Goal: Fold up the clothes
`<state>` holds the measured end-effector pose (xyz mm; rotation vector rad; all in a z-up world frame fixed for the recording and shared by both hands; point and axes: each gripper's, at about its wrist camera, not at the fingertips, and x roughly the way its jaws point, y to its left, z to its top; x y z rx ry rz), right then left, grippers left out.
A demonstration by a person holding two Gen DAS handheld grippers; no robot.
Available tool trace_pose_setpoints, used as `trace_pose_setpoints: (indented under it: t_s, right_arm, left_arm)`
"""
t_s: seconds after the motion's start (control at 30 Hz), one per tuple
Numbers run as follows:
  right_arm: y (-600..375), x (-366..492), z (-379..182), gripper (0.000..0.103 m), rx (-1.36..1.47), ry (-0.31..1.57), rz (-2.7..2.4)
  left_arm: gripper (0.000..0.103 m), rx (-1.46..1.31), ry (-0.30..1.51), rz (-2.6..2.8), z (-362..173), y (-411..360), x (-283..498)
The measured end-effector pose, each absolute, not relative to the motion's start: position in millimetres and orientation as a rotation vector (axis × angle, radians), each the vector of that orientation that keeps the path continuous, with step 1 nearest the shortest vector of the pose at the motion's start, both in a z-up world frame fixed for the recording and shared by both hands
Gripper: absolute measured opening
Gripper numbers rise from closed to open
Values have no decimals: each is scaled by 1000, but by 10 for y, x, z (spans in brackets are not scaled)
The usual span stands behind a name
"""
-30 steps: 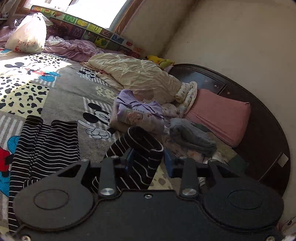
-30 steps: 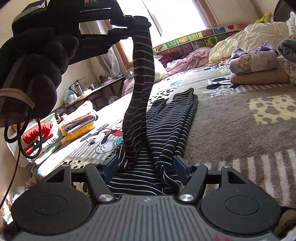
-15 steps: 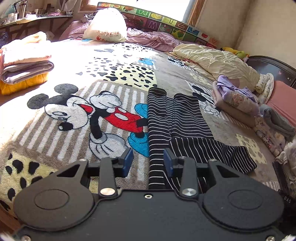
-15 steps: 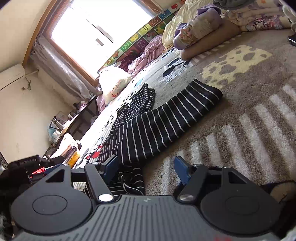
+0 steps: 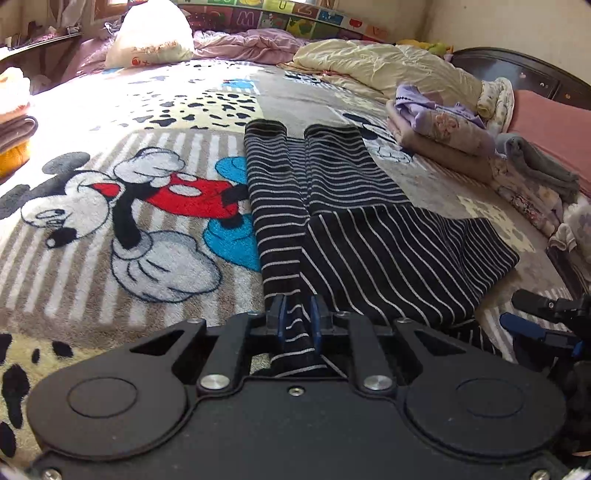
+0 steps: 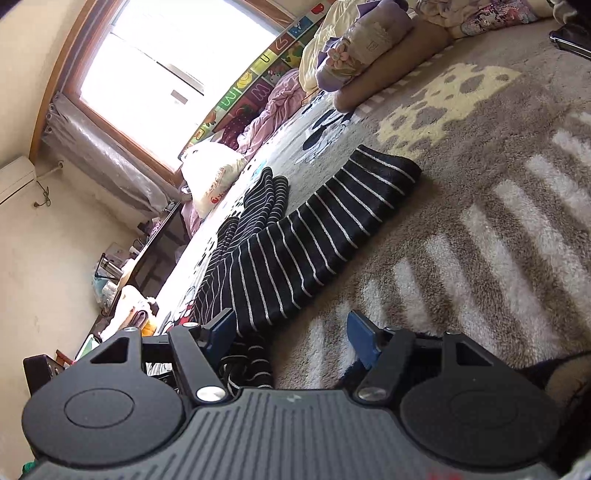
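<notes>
Fingers of the left gripper point(image 5: 297, 320) have just been closing and now pinch a bunched strip of the striped garment point(image 5: 343, 236) between their blue pads. From that pinch the black, white-striped cloth runs straight ahead across the cartoon-mouse blanket point(image 5: 122, 206) on the bed: two narrow tube-like parts lie side by side, reaching away from the fingers, and a wider panel is spread out to the right of them.

Fingers of the right gripper point(image 6: 291, 332) stand spread; the near edge of the garment lies just by the left pad and a crumpled bit of it sits behind that pad, but nothing is pressed between the pads, and bare grey-and-white blanket shows between them. Ahead and to the left of these fingers the striped cloth stretches toward the window point(image 6: 166, 70).

Farther out, ahead and right of the left fingers, a stack of folded clothes point(image 5: 439, 125) rests beside a cream quilt point(image 5: 388, 70). Beyond everything, along the wall, runs a colourful alphabet mat point(image 5: 280, 18); a "W" can be read on it, and the right view shows an "M". A white bag point(image 5: 147, 37) far ahead and left carries red print too small to read.
</notes>
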<state>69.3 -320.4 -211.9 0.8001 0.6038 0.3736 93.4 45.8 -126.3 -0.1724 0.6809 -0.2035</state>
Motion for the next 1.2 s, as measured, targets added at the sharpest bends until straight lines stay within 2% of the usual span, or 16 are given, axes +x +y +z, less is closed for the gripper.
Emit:
trace_pose_setpoints:
  t_s: [0.2, 0.43, 0.53, 0.83, 1.0, 1.1, 1.17, 1.2]
  right_arm:
    - [-3236, 678, -2106, 66, 801, 601, 380]
    - [-3262, 664, -2106, 66, 810, 597, 379]
    - [-3297, 669, -2101, 65, 835, 599, 372]
    - [-3715, 905, -2002, 66, 847, 548, 148]
    - [-3811, 1149, -2046, 65, 815, 569, 112]
    - [-3809, 1238, -2070, 57, 825, 575, 120]
    - [-3808, 1287, -2085, 42, 828, 579, 127]
    - [-3808, 1308, -2091, 30, 828, 582, 131]
  left_arm:
    - [14, -112, 622, -189, -1067, 468, 675]
    - [14, 6, 737, -255, -1492, 72, 629]
    - [14, 28, 710, -268, -1381, 22, 556]
    - [20, 238, 662, -304, -1379, -307, 428]
    - [24, 230, 645, -297, -1384, -395, 425]
    - [24, 228, 642, -290, -1395, -411, 444]
    - [24, 226, 638, -290, -1396, -422, 443]
    - [24, 224, 636, -292, -1394, -423, 442]
